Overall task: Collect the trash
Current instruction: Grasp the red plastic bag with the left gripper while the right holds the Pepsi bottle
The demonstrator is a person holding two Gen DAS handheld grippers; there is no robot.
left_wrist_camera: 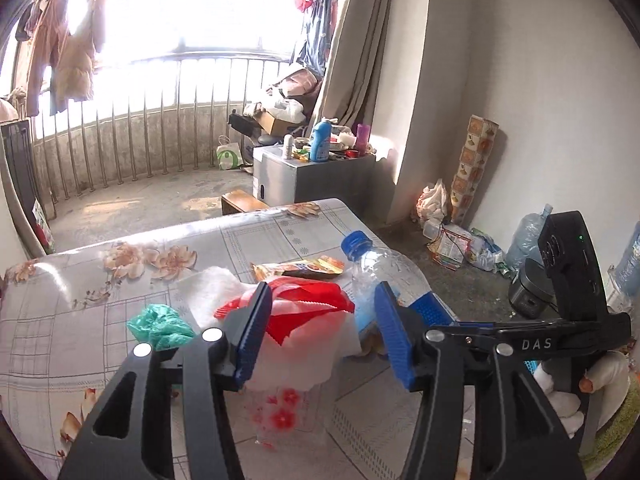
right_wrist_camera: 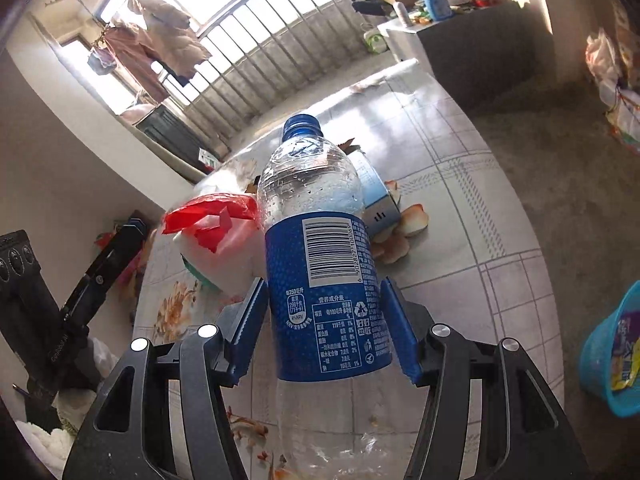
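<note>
Right gripper [right_wrist_camera: 322,328] clamped on bottle [right_wrist_camera: 320,264], held clear above table [right_wrist_camera: 460,208].
Its pads gripped the blue label band mid-body. I judged it empty, light, thin-walled and easily crushed, the wet upper part slippery; the label was the firmer hold. My left gripper [left_wrist_camera: 320,332] stood apart over the red wrapper [left_wrist_camera: 312,300] on white tissue [left_wrist_camera: 208,280], both soft.
</note>
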